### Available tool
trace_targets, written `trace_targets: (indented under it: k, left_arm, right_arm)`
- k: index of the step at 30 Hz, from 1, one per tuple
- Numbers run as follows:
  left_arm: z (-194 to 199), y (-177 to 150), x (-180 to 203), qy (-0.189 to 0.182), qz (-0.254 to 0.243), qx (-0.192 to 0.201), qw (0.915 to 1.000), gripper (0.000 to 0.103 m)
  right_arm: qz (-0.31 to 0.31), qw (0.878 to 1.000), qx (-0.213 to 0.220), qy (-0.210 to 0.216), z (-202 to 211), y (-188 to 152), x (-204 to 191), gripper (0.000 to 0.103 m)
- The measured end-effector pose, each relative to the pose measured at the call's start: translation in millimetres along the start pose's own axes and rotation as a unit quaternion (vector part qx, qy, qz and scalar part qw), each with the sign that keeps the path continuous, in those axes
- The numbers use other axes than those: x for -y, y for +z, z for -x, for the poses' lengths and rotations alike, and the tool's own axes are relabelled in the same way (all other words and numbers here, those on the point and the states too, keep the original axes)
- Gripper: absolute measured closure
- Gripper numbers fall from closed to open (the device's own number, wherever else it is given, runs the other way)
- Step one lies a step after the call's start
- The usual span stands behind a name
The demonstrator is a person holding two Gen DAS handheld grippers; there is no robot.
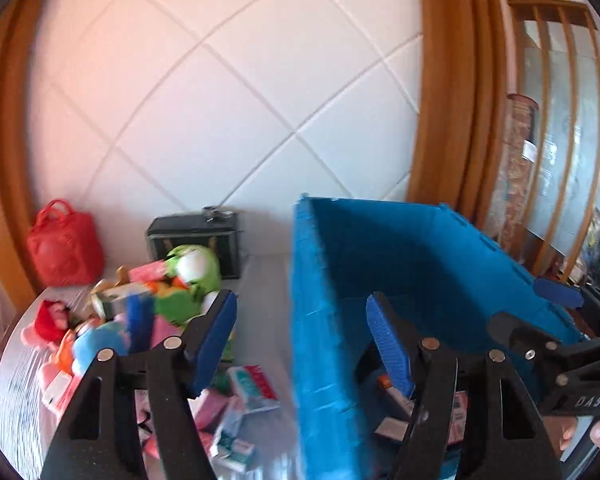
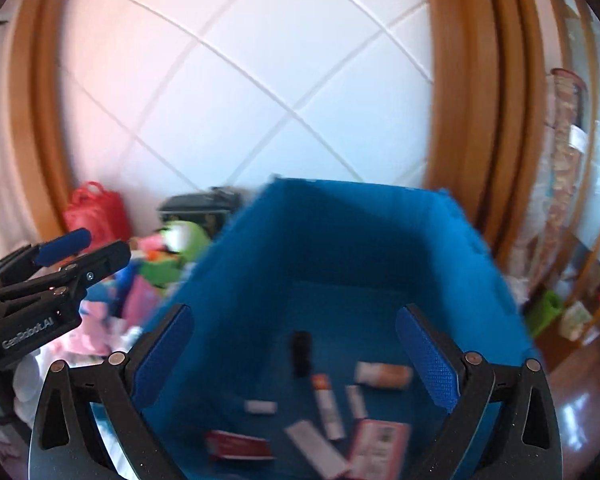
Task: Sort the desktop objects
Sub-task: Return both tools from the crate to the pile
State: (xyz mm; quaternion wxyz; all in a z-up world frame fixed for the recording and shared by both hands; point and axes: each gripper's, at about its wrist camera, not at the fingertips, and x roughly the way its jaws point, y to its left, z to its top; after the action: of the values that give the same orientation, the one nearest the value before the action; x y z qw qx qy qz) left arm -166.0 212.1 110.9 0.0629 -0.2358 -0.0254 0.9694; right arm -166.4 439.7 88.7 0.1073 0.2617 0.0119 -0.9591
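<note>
Both tools are released and hold nothing: the right tool hangs spread wide over the blue crate, where small boxes and tubes already lie on the bottom. The left tool straddles the crate's near wall, half spread. The unsorted pile of plush toys and packets sits on the desk just left of the crate, so the next pick should swing the left tool there, settle on one item apart from its neighbours, and clear the crate wall on the way back

At the left edge of the right wrist view, the black body of the left gripper carries white lettering reading "GenRobot.AI". Print on the small boxes is too blurred to read.
</note>
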Motion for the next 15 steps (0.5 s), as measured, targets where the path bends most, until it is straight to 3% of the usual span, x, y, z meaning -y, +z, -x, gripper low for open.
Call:
trace_targets:
  k: [5, 10, 15]
  left_arm:
    - [22.2, -27.5, -90.0, 0.065, 0.023, -0.006, 0.9976, 0.036]
    - [42.6, -54.2, -180.6, 0.102, 0.051, -0.011, 0.9934, 0.036]
    - [48.7, -87.2, -266.6, 0.137, 0.061, -0.04, 0.9879, 0.036]
  right_arm:
    - [0.019, 0.998, 0.014, 0.053, -3.1, -5.2, -67.0, 0.0]
    - [0.028, 0.995, 0.03, 0.093, -7.5, -7.9, -134.7, 0.0]
    - [0.025, 0.992, 0.016, 0.121, -30.1, -16.0, -194.9, 0.0]
